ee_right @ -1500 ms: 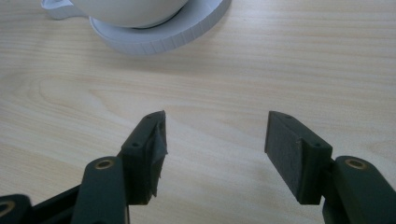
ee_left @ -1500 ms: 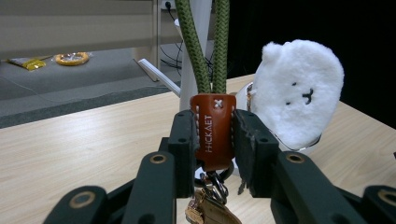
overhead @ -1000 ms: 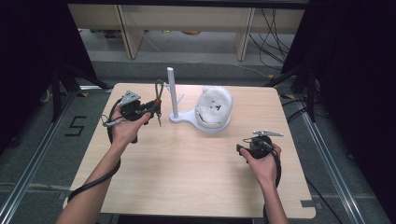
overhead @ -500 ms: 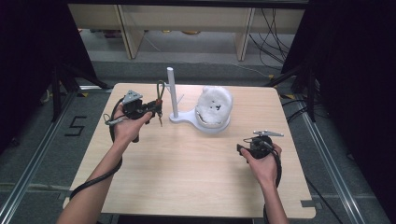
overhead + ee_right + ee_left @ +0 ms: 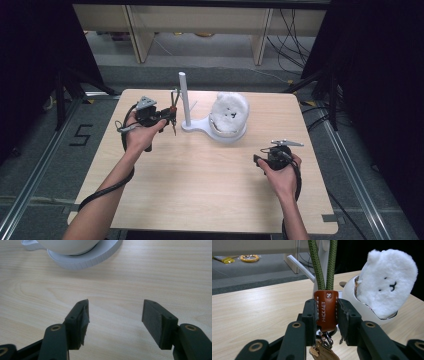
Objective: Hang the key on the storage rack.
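My left fingers (image 5: 325,312) clench one brown leather tab (image 5: 326,310) bearing two green cords (image 5: 323,265), centre frame; my right fingers (image 5: 113,322) stand released above the surface (image 5: 125,285); one white stand (image 5: 212,125).

Light wooden tabletop (image 5: 200,185) with rounded corners, grain running lengthwise, mostly bare. Grey carpeted floor (image 5: 45,165) around it; black marking "5" (image 5: 80,135) on floor left of tabletop. Pale wooden shelf unit (image 5: 200,22) beyond far edge, legs standing on floor. Black cables (image 5: 287,30) hanging near its right leg. Black curtains (image 5: 375,75) on both sides. Yellow ring (image 5: 249,258) and yellow packet (image 5: 223,260) lying on floor under shelf unit. Metal floor rail (image 5: 22,200) along left side.
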Demonstrator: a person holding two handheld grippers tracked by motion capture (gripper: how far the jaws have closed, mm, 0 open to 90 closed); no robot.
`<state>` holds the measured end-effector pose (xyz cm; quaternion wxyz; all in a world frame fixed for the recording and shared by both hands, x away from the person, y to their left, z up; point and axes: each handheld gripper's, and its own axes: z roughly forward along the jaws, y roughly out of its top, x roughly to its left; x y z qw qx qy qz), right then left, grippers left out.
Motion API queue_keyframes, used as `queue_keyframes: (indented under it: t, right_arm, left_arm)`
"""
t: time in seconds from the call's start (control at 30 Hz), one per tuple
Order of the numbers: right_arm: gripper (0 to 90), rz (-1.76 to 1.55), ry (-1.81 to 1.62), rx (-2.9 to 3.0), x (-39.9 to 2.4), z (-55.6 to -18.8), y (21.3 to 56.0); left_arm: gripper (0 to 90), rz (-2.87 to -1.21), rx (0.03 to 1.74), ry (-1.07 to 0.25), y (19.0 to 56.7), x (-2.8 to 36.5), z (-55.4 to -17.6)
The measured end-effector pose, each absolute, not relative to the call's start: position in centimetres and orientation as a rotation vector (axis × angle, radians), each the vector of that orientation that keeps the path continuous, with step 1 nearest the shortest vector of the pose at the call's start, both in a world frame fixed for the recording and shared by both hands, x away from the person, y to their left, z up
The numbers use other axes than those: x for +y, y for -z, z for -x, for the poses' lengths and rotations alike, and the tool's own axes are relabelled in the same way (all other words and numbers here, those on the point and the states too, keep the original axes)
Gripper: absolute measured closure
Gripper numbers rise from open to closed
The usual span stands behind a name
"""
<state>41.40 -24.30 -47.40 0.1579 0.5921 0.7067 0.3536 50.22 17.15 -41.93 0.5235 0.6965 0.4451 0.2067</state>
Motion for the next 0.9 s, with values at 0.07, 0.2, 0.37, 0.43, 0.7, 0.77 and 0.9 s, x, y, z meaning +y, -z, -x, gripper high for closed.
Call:
queue_keyframes:
  t: [0.07,0.2,0.37,0.43,0.7,0.77,0.9]
  right_arm:
    - [39.7,-1.682,-1.007,2.022,-24.4,-41.4,47.5]
    - [39.7,-1.684,-1.011,2.026,-24.5,-41.4,47.4]
    - [39.7,-1.685,-1.012,2.026,-24.5,-41.4,47.4]
    - [39.7,-1.687,-1.013,2.022,-24.5,-41.4,47.4]
    - [39.8,-1.685,-1.019,2.015,-24.5,-41.4,47.5]
    - [39.9,-1.677,-1.022,2.018,-24.5,-41.4,47.5]
    - [40.2,-1.649,-1.026,2.013,-24.7,-41.5,47.6]
  left_arm:
    - [68.7,-1.674,1.068,-0.493,42.0,17.0,-50.3]
    - [68.6,-1.676,1.069,-0.49,42.3,16.7,-50.5]
    - [68.4,-1.681,1.075,-0.487,42.6,16.3,-50.8]
    - [68.3,-1.682,1.08,-0.487,42.7,16.1,-50.9]
    - [67.5,-1.695,1.097,-0.482,42.9,15.8,-51.2]
    - [67.1,-1.696,1.1,-0.482,42.8,15.8,-51.3]
    - [65.7,-1.71,1.101,-0.493,42.9,15.7,-51.4]
